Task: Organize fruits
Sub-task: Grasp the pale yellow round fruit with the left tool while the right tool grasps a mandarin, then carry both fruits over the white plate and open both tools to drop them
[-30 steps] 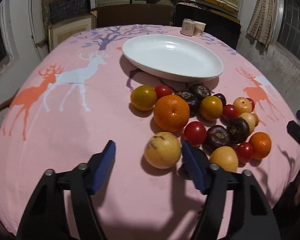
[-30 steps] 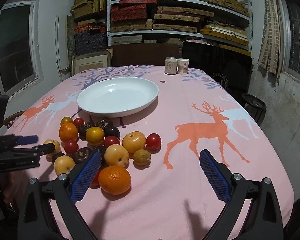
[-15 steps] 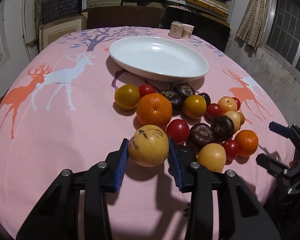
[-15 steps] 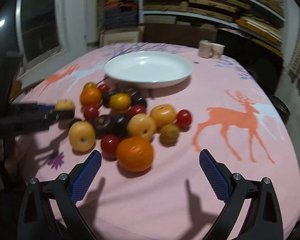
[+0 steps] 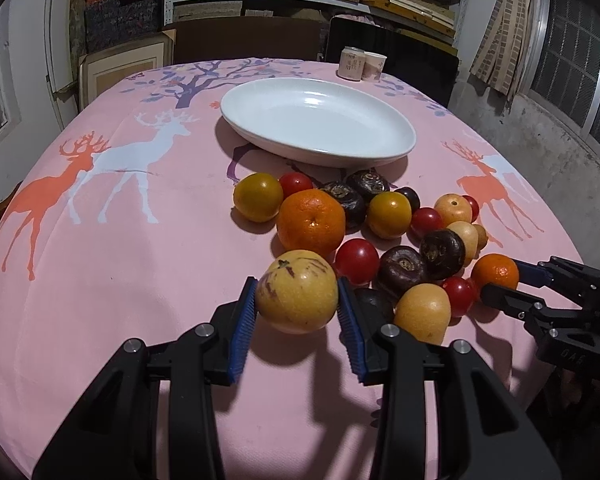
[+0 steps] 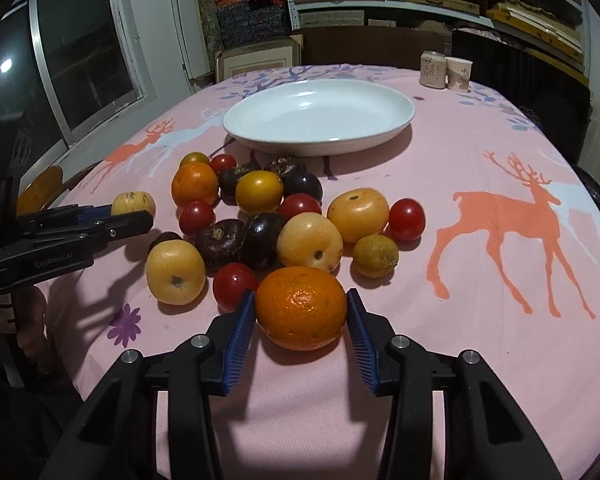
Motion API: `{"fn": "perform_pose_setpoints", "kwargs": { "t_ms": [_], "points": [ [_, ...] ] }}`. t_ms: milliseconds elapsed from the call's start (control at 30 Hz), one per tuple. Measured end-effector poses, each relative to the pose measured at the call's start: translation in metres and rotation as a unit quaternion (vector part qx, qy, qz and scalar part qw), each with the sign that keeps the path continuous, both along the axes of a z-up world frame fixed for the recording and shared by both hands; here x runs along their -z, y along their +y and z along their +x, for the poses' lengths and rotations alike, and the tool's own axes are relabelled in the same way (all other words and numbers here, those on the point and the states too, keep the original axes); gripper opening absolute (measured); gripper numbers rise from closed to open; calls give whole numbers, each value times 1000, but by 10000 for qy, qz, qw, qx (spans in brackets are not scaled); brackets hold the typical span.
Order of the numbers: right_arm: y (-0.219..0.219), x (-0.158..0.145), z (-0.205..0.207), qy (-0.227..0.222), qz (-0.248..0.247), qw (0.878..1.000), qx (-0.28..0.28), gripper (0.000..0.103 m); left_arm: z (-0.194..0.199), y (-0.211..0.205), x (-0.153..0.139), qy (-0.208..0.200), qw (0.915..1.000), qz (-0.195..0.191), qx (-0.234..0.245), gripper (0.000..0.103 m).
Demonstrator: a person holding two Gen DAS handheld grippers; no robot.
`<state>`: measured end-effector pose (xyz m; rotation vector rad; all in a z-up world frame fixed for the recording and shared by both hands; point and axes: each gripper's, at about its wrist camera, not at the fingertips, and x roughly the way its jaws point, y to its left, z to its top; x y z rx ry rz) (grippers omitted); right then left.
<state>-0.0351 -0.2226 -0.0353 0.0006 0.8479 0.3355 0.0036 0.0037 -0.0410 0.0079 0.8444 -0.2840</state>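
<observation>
A yellow purple-streaked fruit (image 5: 296, 304) sits between the blue pads of my left gripper (image 5: 297, 282), which is shut on it at the near left of the fruit pile. In the right wrist view my right gripper (image 6: 301, 294) is closing on a small orange (image 6: 300, 312), both pads touching its sides at the pile's near edge. The same orange (image 5: 494, 272) and right gripper (image 5: 500, 282) show at the right of the left wrist view. Behind the pile, a white oval plate (image 5: 380, 156) holds nothing.
Several tomatoes, dark purple fruits, yellow fruits and a bigger orange (image 5: 311, 220) lie tightly packed between the grippers and the plate. A can (image 5: 351, 64) and a paper cup (image 5: 374, 66) stand at the far edge. Pink deer tablecloth (image 5: 120, 240) spreads left of the pile.
My left gripper shut on the streaked yellow fruit. My right gripper dropped toward the pile and its wide jaws narrowed onto the small orange.
</observation>
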Motion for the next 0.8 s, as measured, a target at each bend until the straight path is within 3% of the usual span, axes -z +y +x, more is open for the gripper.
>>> {"fn": "perform_pose_setpoints", "kwargs": {
  "t_ms": [200, 400, 567, 800],
  "points": [
    [-7, -25, 2, -275, 176, 9994, -62, 46, 3, 7, -15, -144, 9998, -122, -19, 39],
    [-15, -60, 53, -474, 318, 9984, -12, 46, 45, 2, -42, -230, 9995, -158, 142, 39],
    [-17, -75, 140, -524, 565, 9969, 165, 46, 133, -12, -55, -153, 9994, -208, 213, 39],
    [-4, -38, 274, 161, 571, 9974, 401, 46, 261, -29, -23, 396, 9991, -150, 23, 39]
  ]
}}
